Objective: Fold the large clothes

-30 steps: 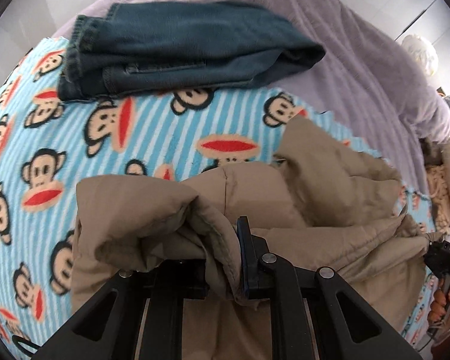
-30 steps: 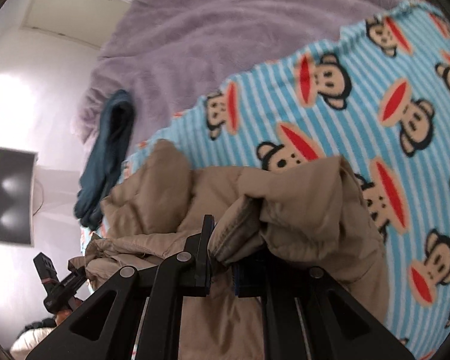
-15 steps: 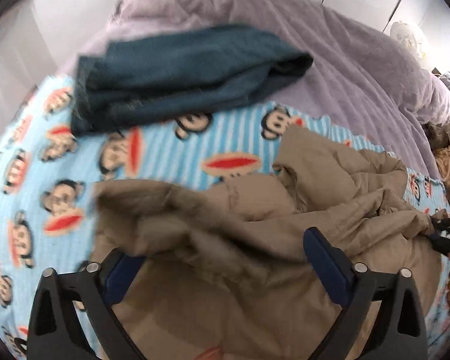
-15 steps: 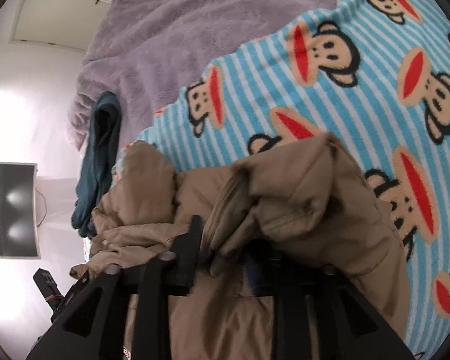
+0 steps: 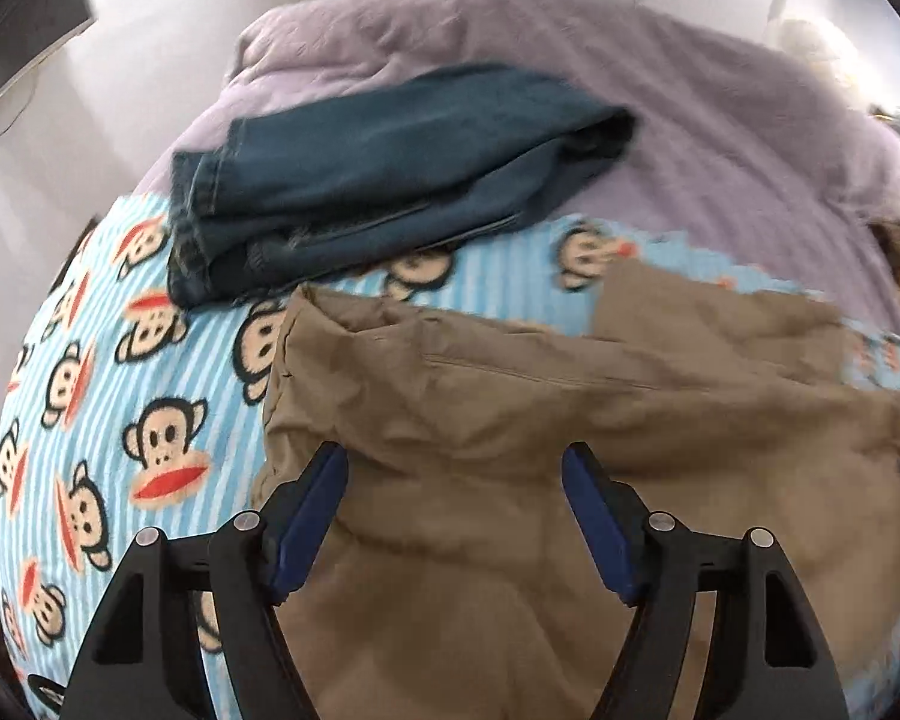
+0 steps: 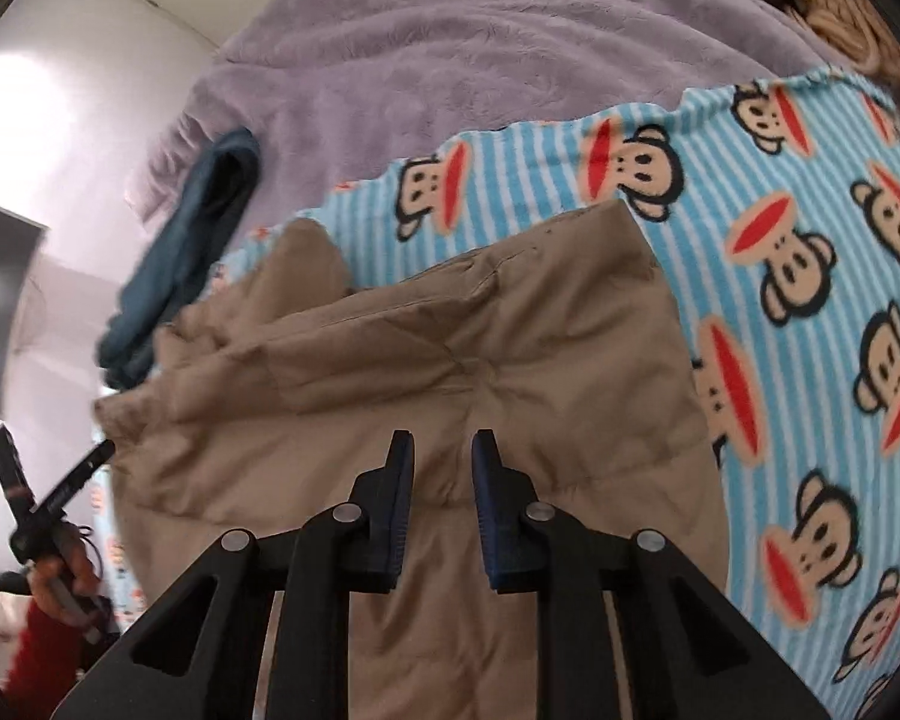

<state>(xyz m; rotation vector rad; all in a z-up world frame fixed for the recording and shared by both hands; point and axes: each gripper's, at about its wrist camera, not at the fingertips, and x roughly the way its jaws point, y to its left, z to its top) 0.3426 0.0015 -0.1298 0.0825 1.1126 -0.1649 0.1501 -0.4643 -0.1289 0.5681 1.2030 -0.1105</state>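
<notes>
Lying on the monkey blanket (image 5: 150, 372), the tan coat (image 5: 510, 420) looks folded over once. The left gripper (image 5: 455, 468) is spread wide and the right gripper (image 6: 443, 456) is a little apart, both holding nothing. More folds seem left. The jeans (image 5: 390, 162) already sit folded nearby.

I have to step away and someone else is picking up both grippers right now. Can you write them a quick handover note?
Left gripper: open wide, holding nothing, over the tan jacket.
Right gripper: jaws slightly apart, gripping nothing, above the same jacket.
The jacket lies on the monkey-print blanket, one fold laid over and released. Folded jeans sit beyond it, at the edge of the purple blanket.
Left to do, probably: smooth the rumpled sleeve end and fold the jacket again to make it compact.
</notes>
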